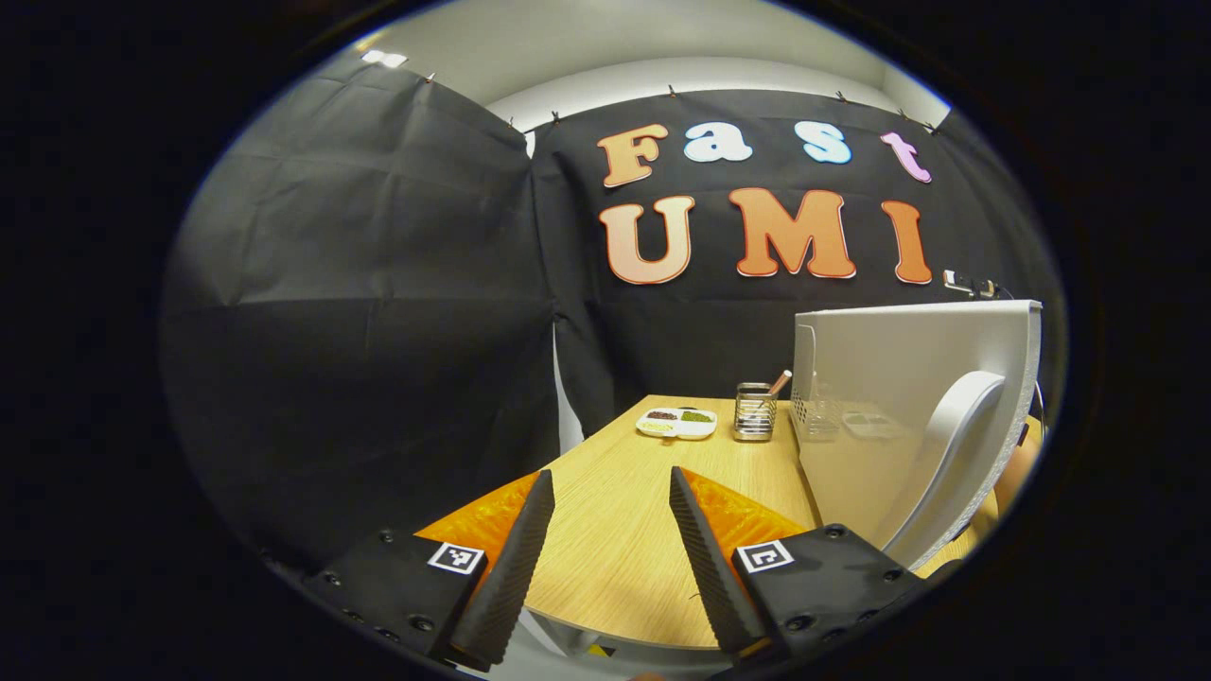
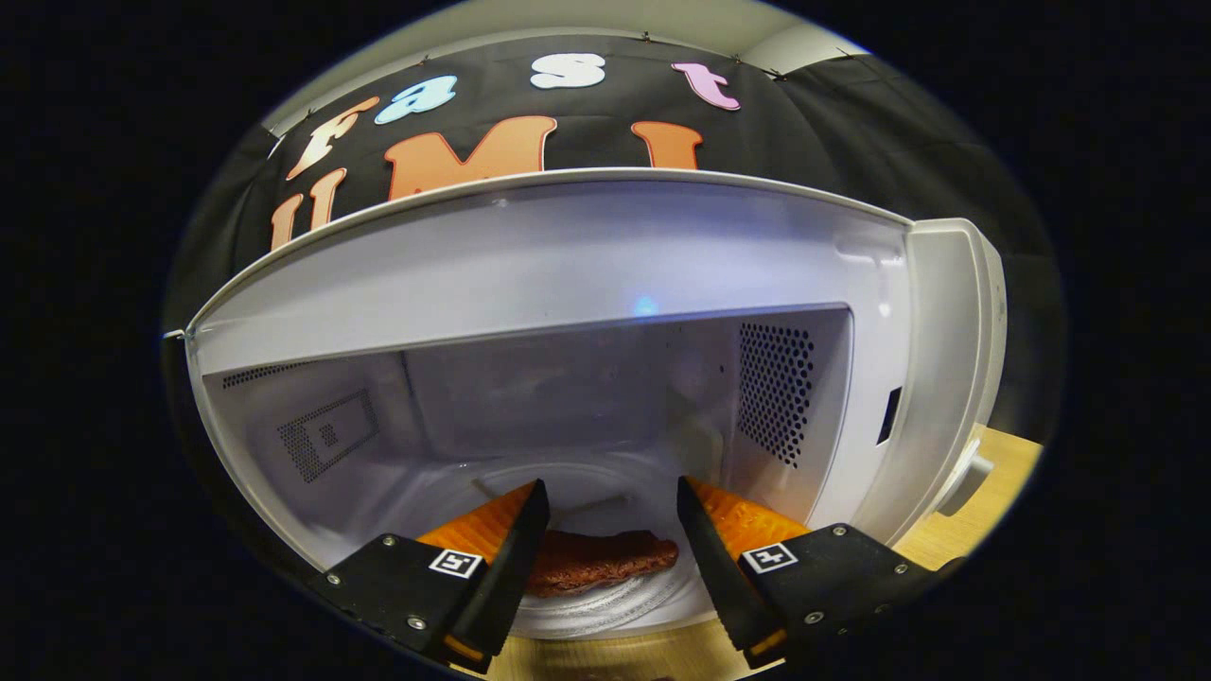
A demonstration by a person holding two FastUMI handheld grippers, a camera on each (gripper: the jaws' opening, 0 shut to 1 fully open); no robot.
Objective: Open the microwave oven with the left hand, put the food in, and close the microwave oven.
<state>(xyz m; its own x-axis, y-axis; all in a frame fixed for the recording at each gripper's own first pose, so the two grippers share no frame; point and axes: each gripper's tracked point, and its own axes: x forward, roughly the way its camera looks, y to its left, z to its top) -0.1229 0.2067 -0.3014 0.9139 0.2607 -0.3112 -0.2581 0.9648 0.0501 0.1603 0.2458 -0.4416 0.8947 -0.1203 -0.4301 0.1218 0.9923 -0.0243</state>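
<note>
The white microwave oven (image 2: 568, 274) stands open right in front of my right gripper (image 2: 610, 506). A brown piece of food (image 2: 596, 560) lies on the glass turntable (image 2: 605, 605) inside the cavity, low between the open fingers, which do not press on it. In the left gripper view the swung-out microwave door (image 1: 889, 397) with its curved handle (image 1: 946, 463) stands at the right. My left gripper (image 1: 610, 497) hangs open over the wooden table (image 1: 624, 530), just left of the door, holding nothing.
At the far end of the table sit a white divided plate (image 1: 675, 422) with bits of food and a wire-mesh holder (image 1: 755, 411) with a utensil. Black cloth walls close in on the left and back. A control knob (image 2: 965, 473) juts from the oven's right side.
</note>
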